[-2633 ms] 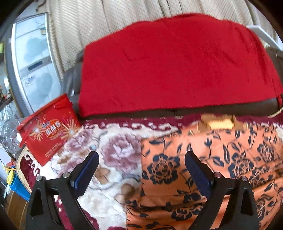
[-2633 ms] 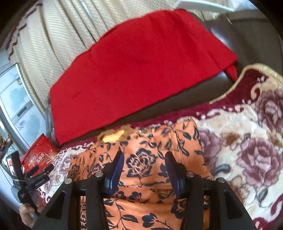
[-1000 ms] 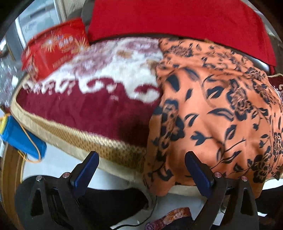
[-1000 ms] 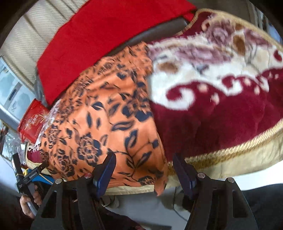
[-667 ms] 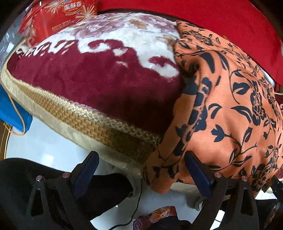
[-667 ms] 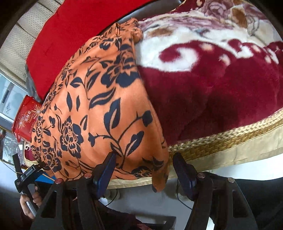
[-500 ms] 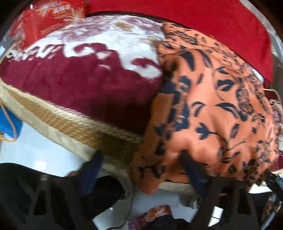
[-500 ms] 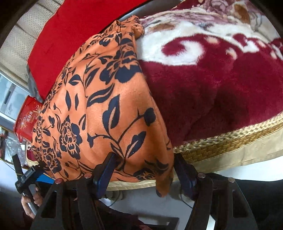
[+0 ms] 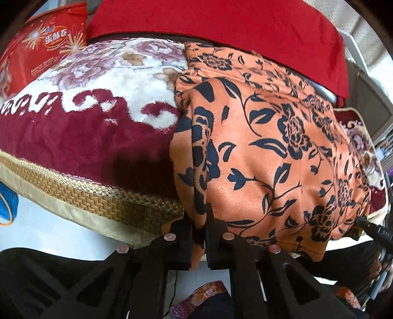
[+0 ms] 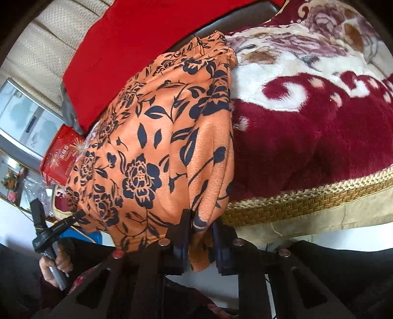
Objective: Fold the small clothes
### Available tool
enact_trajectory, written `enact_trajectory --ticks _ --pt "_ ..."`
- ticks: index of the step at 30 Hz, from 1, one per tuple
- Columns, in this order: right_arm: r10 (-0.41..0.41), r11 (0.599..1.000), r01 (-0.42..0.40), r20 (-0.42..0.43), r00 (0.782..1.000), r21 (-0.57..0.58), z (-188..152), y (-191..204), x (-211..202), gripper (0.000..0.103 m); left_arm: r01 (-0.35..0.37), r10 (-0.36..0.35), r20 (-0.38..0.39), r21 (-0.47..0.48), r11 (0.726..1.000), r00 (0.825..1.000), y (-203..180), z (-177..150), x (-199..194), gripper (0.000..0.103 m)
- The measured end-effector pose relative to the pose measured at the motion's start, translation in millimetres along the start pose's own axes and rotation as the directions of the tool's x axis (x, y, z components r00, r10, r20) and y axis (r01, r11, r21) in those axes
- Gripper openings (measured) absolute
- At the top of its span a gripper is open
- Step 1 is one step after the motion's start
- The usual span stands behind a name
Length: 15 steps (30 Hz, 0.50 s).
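An orange garment (image 9: 270, 147) with a dark floral print lies on a plush maroon-and-cream blanket (image 9: 86, 122), and its near hem hangs over the blanket's front edge. My left gripper (image 9: 199, 220) is shut on the hem's left corner. In the right wrist view the same garment (image 10: 159, 147) drapes over the blanket (image 10: 307, 122). My right gripper (image 10: 200, 225) has the hem's right corner between its jaws, which are closing and press on the cloth. Each gripper also shows in the other's view: the right gripper (image 9: 373, 230), and the left gripper (image 10: 59, 225) held by a hand (image 10: 54, 262).
A red cloth (image 9: 221, 19) covers the sofa back behind the blanket. A red tin (image 9: 44, 49) stands at the blanket's far left. A blue object (image 9: 7, 206) sits low at the left over pale floor (image 9: 49, 225). Curtains (image 10: 41, 49) hang behind.
Both grippers dropped from over the garment to its hem at the blanket's front edge. Their open jaws have come together on the hem's two corners.
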State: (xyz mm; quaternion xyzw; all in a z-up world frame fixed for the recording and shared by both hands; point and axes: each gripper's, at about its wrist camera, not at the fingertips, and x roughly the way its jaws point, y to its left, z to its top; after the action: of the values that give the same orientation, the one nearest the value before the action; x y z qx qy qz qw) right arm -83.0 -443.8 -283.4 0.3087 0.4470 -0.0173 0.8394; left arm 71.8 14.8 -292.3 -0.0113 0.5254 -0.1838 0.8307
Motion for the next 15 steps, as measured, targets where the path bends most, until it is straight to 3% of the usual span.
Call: enact_trajectory --ticks 2,4,7,8,9,10,11,13,15 --pt "-0.012 1.000 0.013 -0.031 0.999 0.019 0 -5 9 0.022 -0.014 0.014 -0.038 -0.002 1.000 0.999 0 2 10 0.025" --pt "-0.022 0.997 0.027 -0.071 0.997 0.073 -2 -12 18 0.029 -0.028 0.029 -0.060 0.006 1.000 0.998 -2 1 18 0.052" --pt "-0.048 0.996 0.054 -0.083 0.995 0.077 2 -16 30 0.069 -0.029 0.030 -0.049 0.026 0.999 0.998 -7 3 21 0.048" --pt "-0.055 0.995 0.060 -0.065 0.996 0.076 2 -18 31 0.067 -0.012 0.014 -0.047 0.029 0.999 0.999 -8 4 21 0.042" --pt "-0.041 0.997 0.044 -0.050 0.998 0.060 3 -17 32 0.063 -0.005 0.007 -0.053 0.028 1.000 0.999 -9 6 22 0.028" --pt "-0.032 0.998 0.035 -0.052 0.998 0.049 2 -17 34 0.042 0.006 -0.005 -0.057 0.025 1.000 0.998 -10 8 22 0.010" --pt "-0.032 0.999 0.035 -0.059 0.998 0.041 2 -14 35 0.026 0.006 -0.004 -0.054 0.022 1.000 0.999 -11 11 21 0.008" --pt "-0.030 0.999 0.031 -0.065 0.997 0.019 1 -6 33 0.014 0.043 -0.043 -0.044 0.009 0.999 0.998 -11 18 15 0.007" --pt "-0.029 0.999 0.027 -0.053 0.998 -0.036 0 12 20 0.013 0.093 -0.093 -0.025 0.006 0.996 0.995 -6 22 -1 0.007"
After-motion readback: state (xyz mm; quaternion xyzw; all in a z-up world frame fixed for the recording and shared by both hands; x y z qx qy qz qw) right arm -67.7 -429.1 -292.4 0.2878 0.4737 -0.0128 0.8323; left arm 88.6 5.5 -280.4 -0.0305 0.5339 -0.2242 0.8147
